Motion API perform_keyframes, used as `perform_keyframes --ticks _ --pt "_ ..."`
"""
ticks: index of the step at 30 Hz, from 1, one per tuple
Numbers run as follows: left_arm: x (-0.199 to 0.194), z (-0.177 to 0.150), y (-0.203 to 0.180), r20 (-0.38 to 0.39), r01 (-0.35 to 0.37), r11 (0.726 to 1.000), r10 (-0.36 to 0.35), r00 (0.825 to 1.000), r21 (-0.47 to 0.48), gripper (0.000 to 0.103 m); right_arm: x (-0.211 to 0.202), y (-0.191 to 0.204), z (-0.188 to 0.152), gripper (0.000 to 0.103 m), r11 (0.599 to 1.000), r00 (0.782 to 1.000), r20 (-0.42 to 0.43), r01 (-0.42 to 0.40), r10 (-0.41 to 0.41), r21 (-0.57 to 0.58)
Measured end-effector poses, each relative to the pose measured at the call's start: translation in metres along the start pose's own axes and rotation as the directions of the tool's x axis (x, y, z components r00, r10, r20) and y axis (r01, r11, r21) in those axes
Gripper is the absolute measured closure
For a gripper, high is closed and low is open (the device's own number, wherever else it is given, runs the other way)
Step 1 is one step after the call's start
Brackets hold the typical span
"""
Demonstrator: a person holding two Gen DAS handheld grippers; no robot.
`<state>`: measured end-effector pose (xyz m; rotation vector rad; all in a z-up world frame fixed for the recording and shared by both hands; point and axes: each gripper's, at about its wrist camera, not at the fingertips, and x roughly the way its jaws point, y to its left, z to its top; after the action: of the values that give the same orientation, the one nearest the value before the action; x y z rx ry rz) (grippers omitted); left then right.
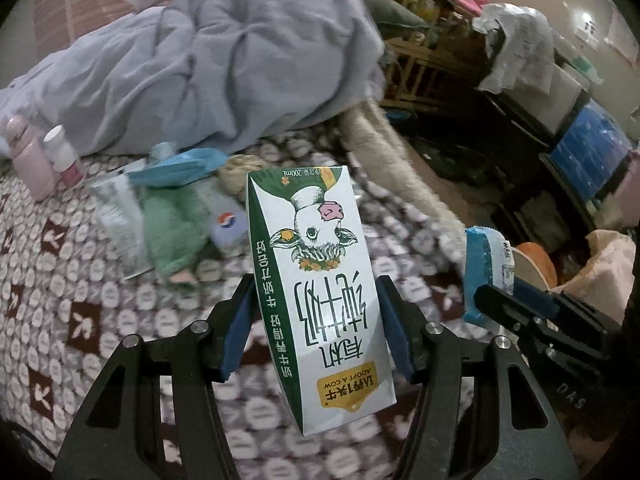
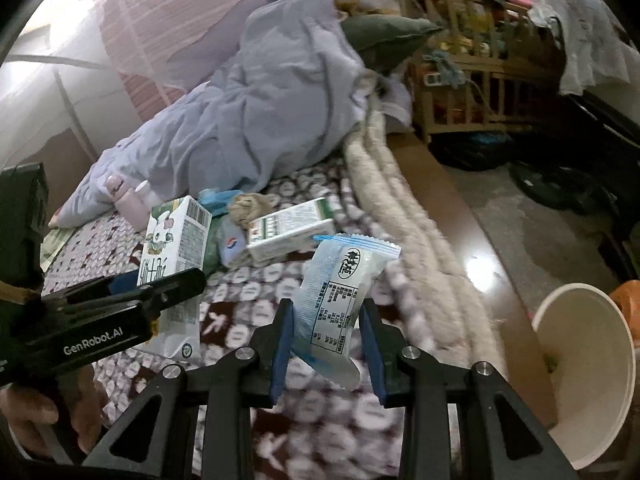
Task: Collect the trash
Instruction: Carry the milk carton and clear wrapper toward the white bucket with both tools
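Holding milk carton (image 1: pixel 316 280), snack packet (image 2: pixel 336 300)

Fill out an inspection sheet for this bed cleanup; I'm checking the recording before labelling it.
Surface: patterned bedspread, grey duvet bunched at its far side.
Job's things: milk carton in left tool; snack wrapper in right tool; second carton lying on the bed.
Clutter: pink bottles, blue bag, green cloth.
Grippers: both shut on their items.
Cables: nothing seen.
Surroundings: white bucket and wooden crib beside the bed.
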<state>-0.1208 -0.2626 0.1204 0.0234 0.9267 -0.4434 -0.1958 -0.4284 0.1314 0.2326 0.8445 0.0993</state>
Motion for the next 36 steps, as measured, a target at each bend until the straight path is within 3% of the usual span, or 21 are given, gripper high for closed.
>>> perform_keyframes --ticks 25,36 --pt "0.032 0.009 -0.136 -0.049 0.146 0.971 -0.139 0.989 0.188 0.045 -0.058 -0.119 -0.027 0.071 0.97 0.984 0.021 0.171 -0.177 0.174" --pt "0.051 0.009 -0.202 -0.11 0.265 0.934 -0.246 0.963 0.239 0.045 -0.082 -0.186 -0.052 0.071 0.921 0.957 -0.014 0.282 -0.289 0.27"
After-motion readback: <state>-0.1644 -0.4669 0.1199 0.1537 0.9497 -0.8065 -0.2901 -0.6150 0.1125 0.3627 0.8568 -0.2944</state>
